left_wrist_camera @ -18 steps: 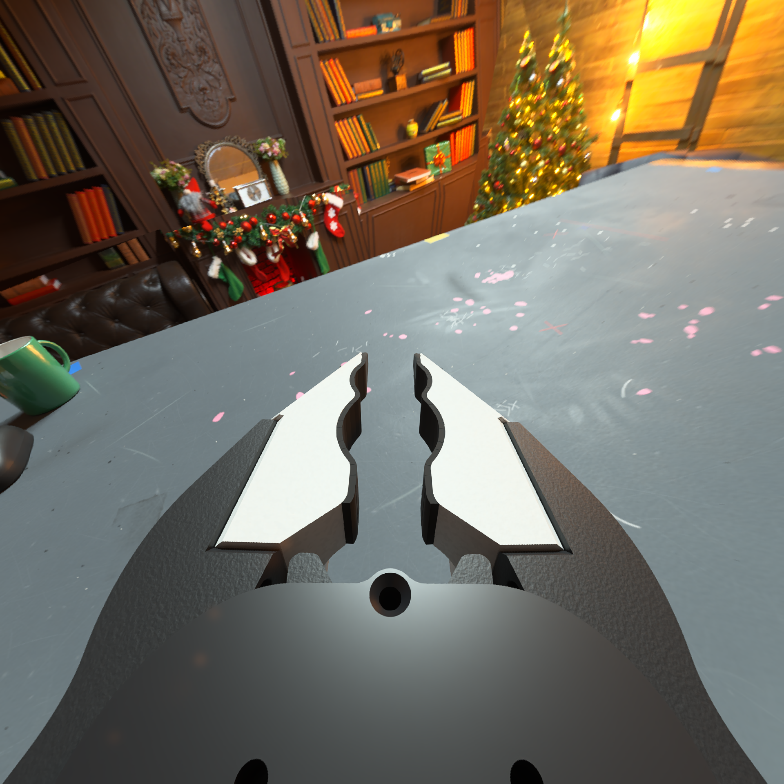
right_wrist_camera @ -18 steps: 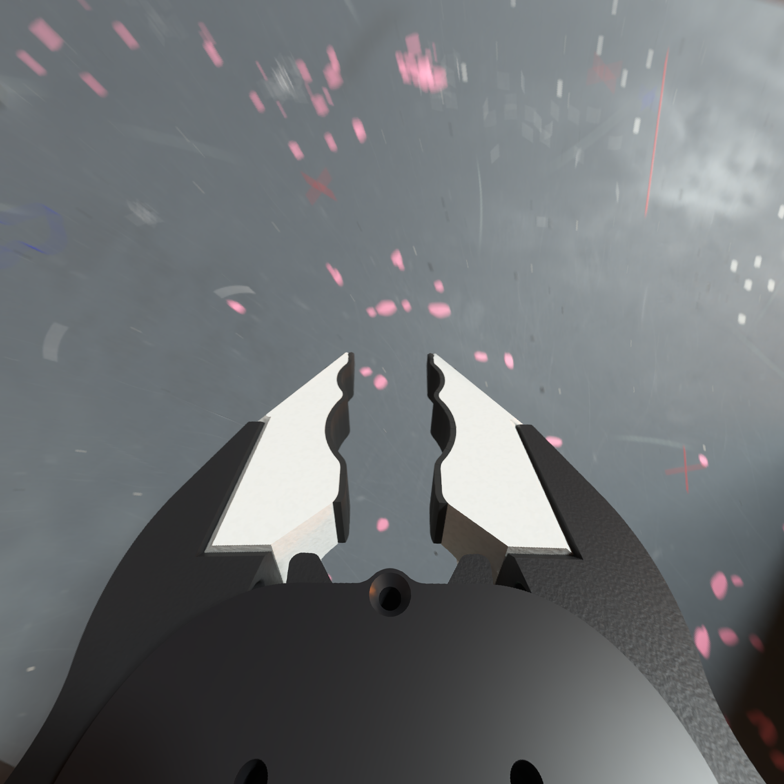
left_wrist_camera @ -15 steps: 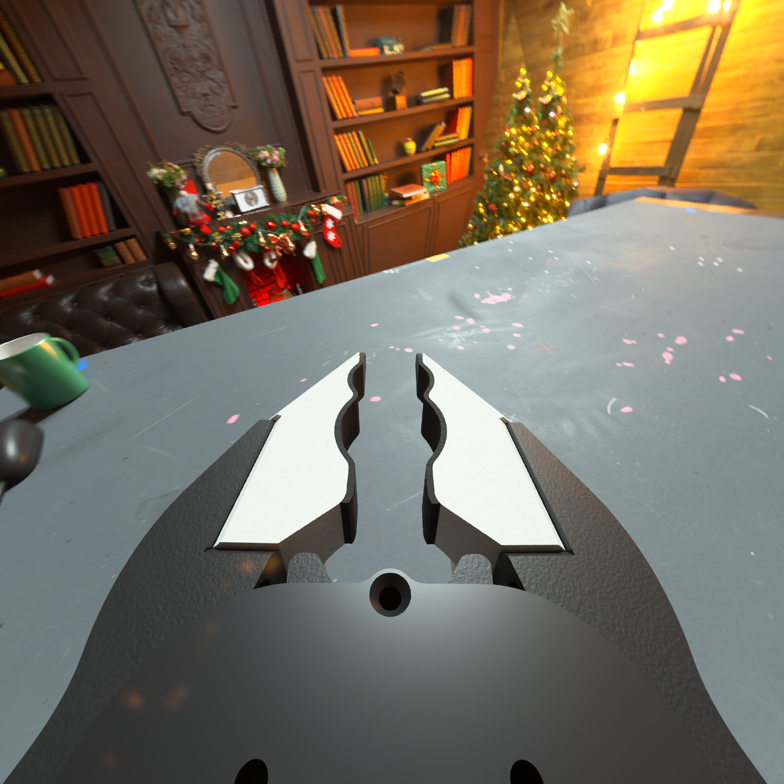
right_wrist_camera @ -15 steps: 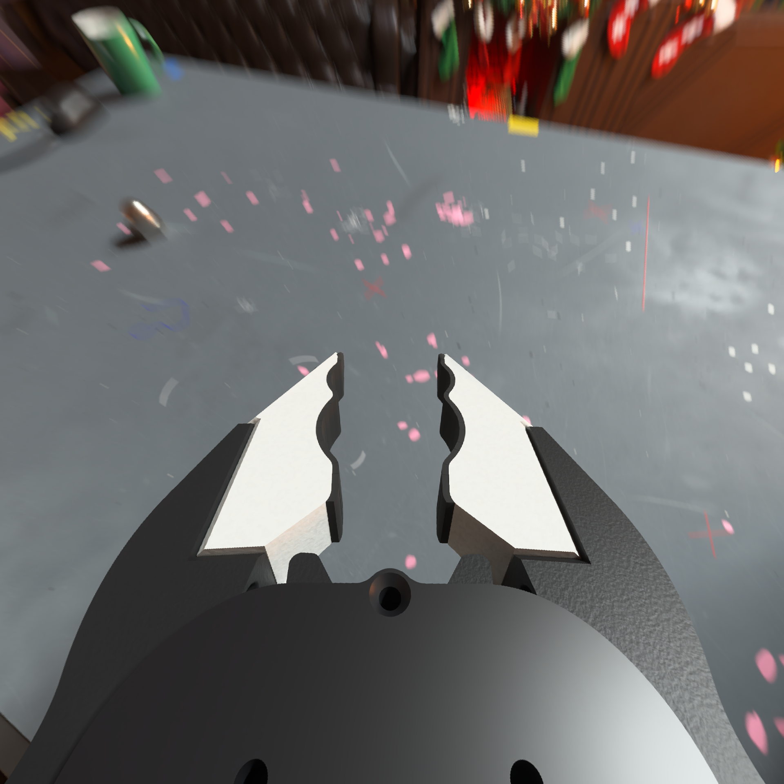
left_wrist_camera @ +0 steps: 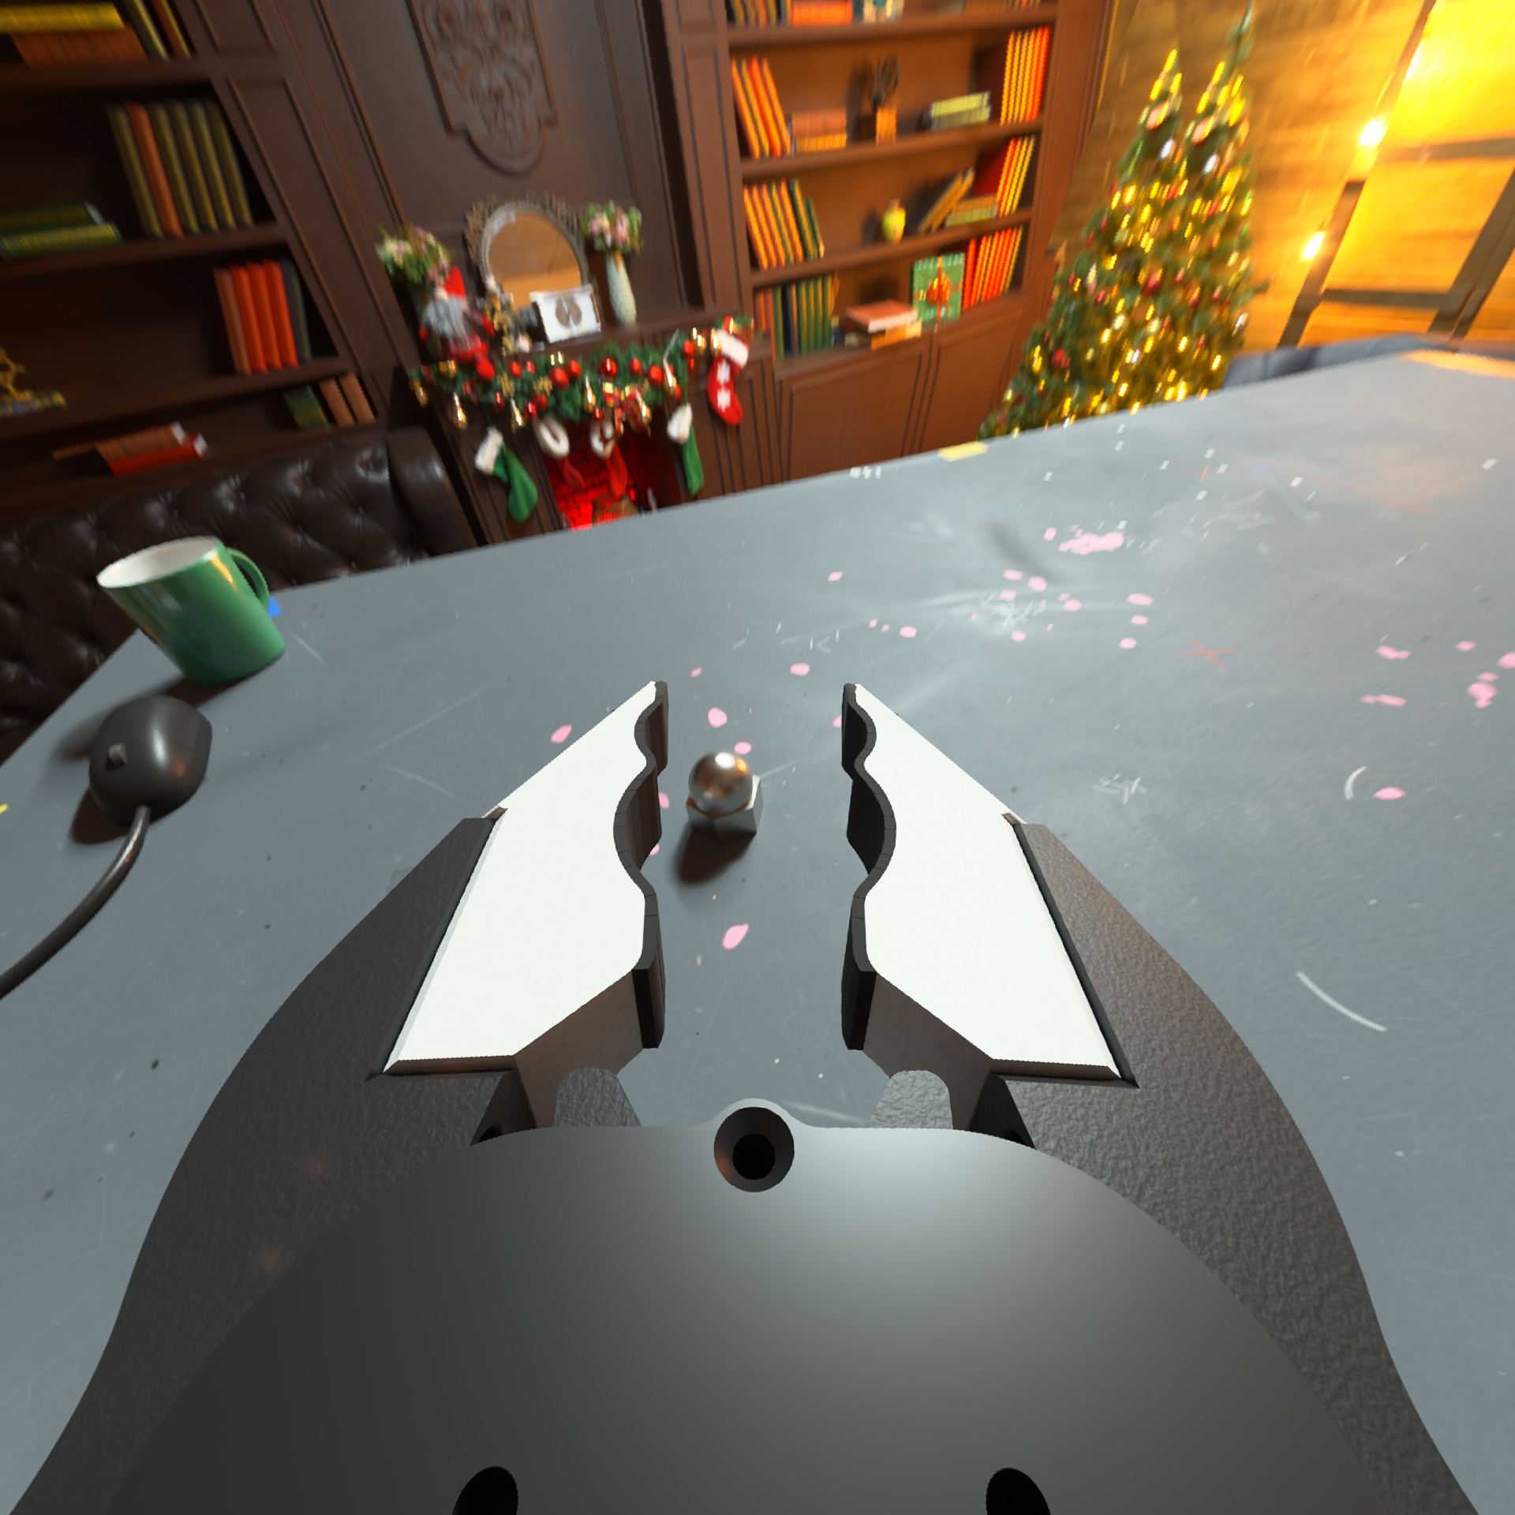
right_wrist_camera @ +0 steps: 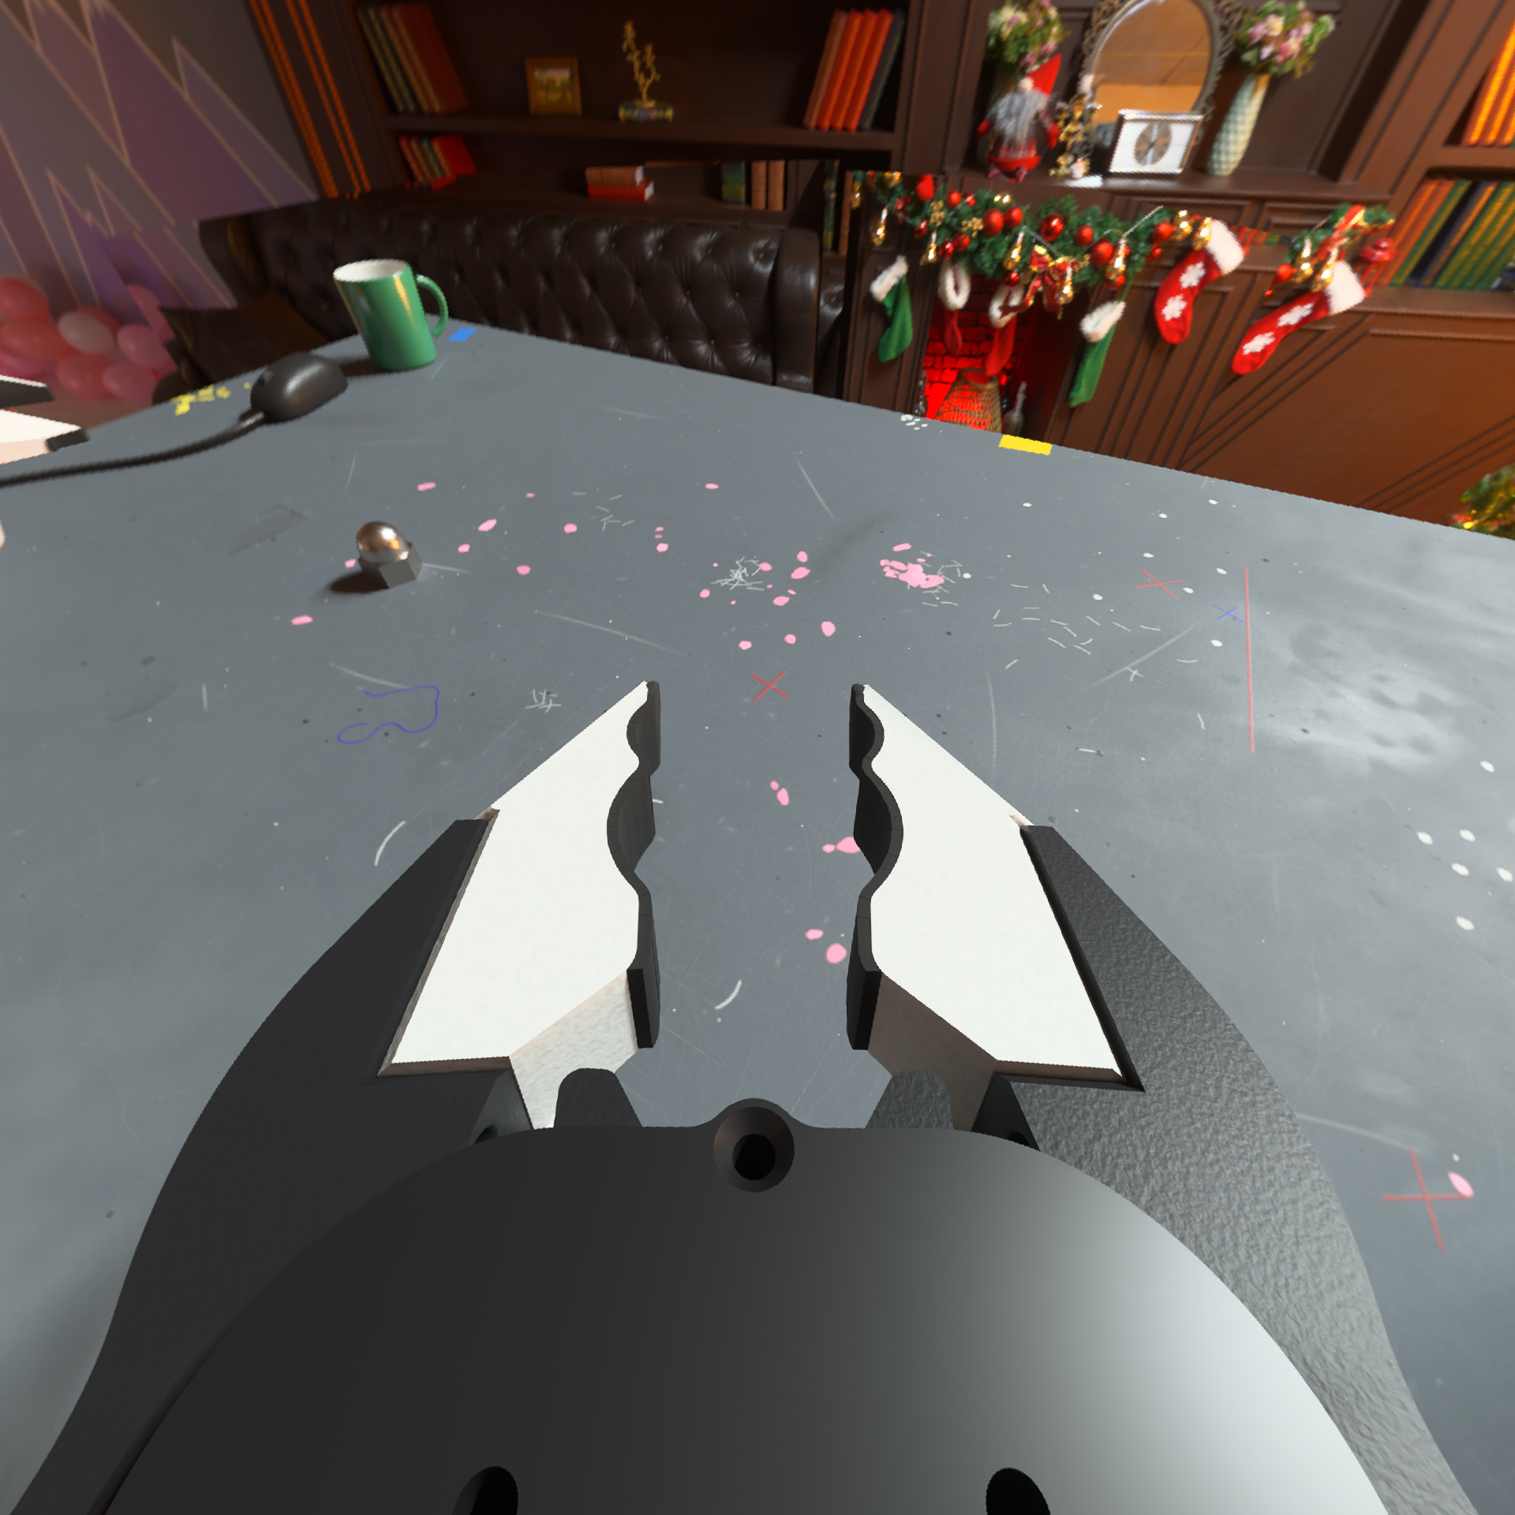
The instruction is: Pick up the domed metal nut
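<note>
The domed metal nut (left_wrist_camera: 721, 797), shiny with a hex base, stands upright on the grey table (left_wrist_camera: 1148, 820). In the left wrist view it sits between my left gripper's fingers, nearer the left one, untouched. My left gripper (left_wrist_camera: 752, 697) is open, low over the table. In the right wrist view the nut (right_wrist_camera: 385, 552) lies far off to the upper left. My right gripper (right_wrist_camera: 752, 693) is open and empty above bare table. The left gripper's white fingertip (right_wrist_camera: 33, 434) shows at that view's left edge.
A green mug (left_wrist_camera: 197, 611) stands near the table's far left corner, also in the right wrist view (right_wrist_camera: 392, 311). A black computer mouse (left_wrist_camera: 152, 758) with a cable lies in front of it. A sofa, bookshelves and a fireplace lie beyond the table edge.
My left gripper has swung left and opened wider, bringing the nut between its fingers. My right gripper has tilted up from the table, opened wider, and now sees the room.
</note>
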Controlling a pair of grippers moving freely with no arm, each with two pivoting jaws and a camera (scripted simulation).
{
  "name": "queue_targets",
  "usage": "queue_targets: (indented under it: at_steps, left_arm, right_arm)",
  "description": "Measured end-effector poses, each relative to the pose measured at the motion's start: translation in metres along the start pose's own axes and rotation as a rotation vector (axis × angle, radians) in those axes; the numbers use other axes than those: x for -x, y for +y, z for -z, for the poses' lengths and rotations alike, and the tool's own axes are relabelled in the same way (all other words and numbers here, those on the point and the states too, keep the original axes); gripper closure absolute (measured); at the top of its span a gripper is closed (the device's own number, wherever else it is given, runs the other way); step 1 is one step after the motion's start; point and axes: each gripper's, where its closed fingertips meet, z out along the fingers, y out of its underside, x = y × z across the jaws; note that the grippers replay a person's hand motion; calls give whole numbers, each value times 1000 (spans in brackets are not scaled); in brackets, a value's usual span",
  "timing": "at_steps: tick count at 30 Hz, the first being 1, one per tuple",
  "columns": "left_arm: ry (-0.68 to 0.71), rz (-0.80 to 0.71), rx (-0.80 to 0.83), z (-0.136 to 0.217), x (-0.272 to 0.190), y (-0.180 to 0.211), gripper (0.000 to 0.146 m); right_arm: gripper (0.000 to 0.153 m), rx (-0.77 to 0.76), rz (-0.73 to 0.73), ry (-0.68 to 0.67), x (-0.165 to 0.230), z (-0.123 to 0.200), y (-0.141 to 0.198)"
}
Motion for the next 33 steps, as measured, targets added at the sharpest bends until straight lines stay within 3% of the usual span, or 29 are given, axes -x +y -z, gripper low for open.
queue_targets:
  at_steps: [5, 13, 19, 29, 33]
  left_arm:
    - [26, -4, 137, -36, 6, 25, 93]
    - [72, -50, 410, -98, 25, 76, 85]
    - [66, -119, 568, -119, 27, 105, 82]
    - [181, -57, 844, -132, 17, 127, 93]
    - [156, -48, 849, -134, 19, 125, 111]
  right_arm:
    - [107, 31, 86, 21, -8, -13, -4]
    - [109, 2, 36, -100, -13, -27, -14]
    - [107, -58, 6, -164, -6, -22, -34]
    - [109, -62, 193, -120, 22, -3, -36]
    - [109, -88, 208, -73, 15, 13, -41]
